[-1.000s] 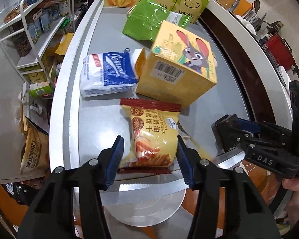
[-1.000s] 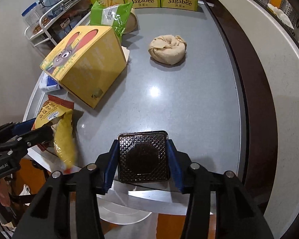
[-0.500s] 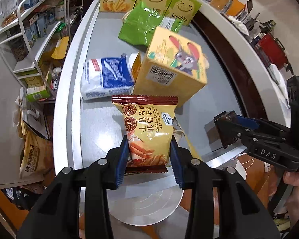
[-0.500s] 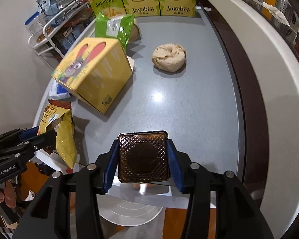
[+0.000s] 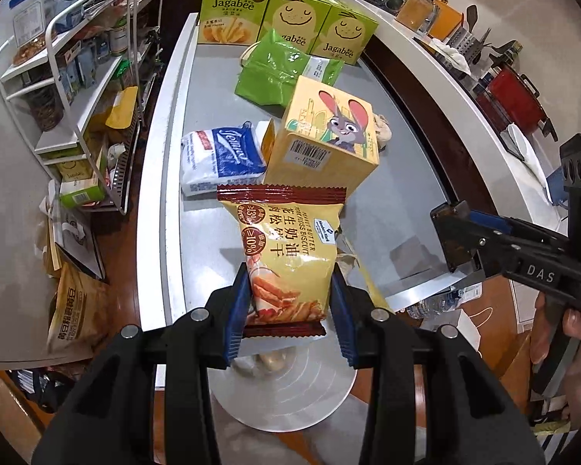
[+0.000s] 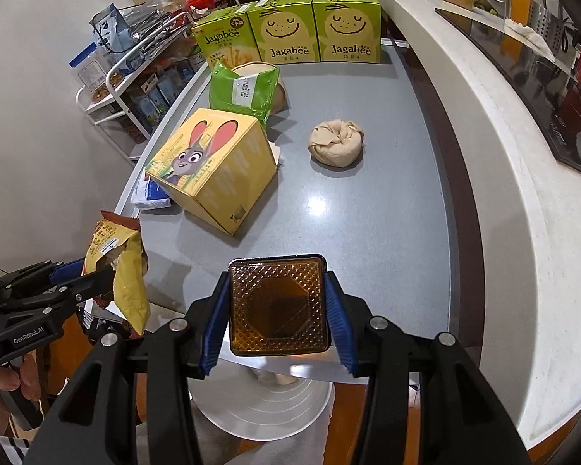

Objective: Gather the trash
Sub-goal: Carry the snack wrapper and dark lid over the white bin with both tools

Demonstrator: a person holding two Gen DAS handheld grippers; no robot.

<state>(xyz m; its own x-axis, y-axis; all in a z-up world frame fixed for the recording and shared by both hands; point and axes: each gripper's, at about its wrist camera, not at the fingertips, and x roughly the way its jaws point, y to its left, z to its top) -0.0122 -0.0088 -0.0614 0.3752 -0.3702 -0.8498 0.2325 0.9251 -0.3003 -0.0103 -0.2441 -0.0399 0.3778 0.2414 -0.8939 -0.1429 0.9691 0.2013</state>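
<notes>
My left gripper [image 5: 288,306] is shut on a yellow biscuit wrapper [image 5: 286,248] with red ends, lifted over the counter's near edge. The wrapper also shows in the right wrist view [image 6: 120,267], hanging from the left gripper [image 6: 97,275]. My right gripper [image 6: 277,306] is shut on a square brown plastic tray [image 6: 277,304], held above the near edge; it appears at the right of the left wrist view [image 5: 455,240]. A white round bin [image 5: 286,395] sits below the counter edge, also seen under the right gripper [image 6: 263,403]. A crumpled beige paper ball [image 6: 336,142] lies on the counter.
On the grey counter [image 6: 368,213] stand a yellow rabbit box [image 6: 213,170], a green bag [image 6: 242,91], a blue-white tissue pack [image 5: 222,155] and three Jagabee boxes [image 6: 286,35] at the back. A wire shelf rack [image 5: 77,77] stands left.
My left gripper closed on the biscuit wrapper and lifted it up and back toward the counter's near edge. My right gripper rose slightly, still holding the brown tray.
</notes>
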